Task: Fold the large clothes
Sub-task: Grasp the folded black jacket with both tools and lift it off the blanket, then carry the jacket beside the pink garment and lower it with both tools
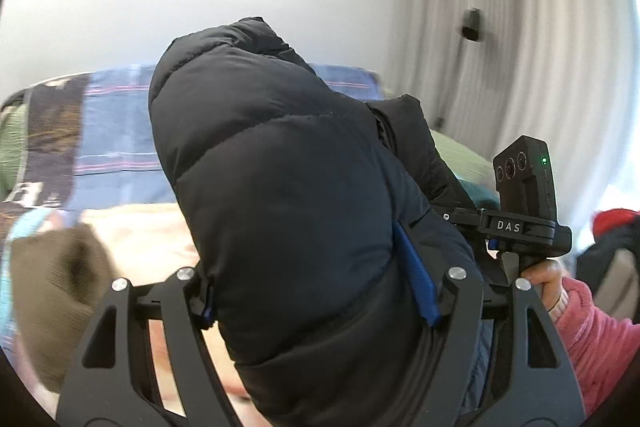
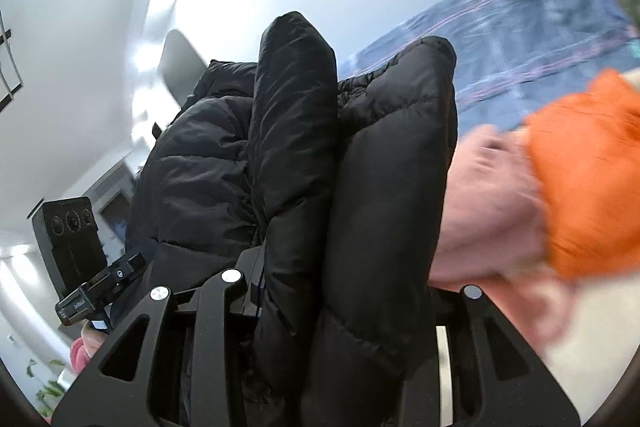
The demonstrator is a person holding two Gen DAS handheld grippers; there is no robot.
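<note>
A black puffer jacket [image 1: 280, 187] fills the left wrist view, bunched thick between my left gripper's [image 1: 316, 291] blue fingers [image 1: 416, 283], which are shut on it and hold it up above the bed. In the right wrist view the same jacket [image 2: 384, 187] stands in puffy folds between my right gripper's [image 2: 344, 291] jaws, which are shut on it; its fingertips are hidden by the fabric. The right gripper's body [image 1: 524, 203] shows at the right of the left wrist view, the left gripper's body [image 2: 80, 259] at the left of the right wrist view.
A bed with a blue plaid cover [image 1: 116, 131] lies below. On it are a brown garment [image 1: 56, 287], a cream one [image 1: 144, 239], an orange one [image 2: 588, 167] and a pink one [image 2: 492, 203]. White curtains [image 1: 520, 47] hang at the right. The holder wears a pink sleeve [image 1: 592, 339].
</note>
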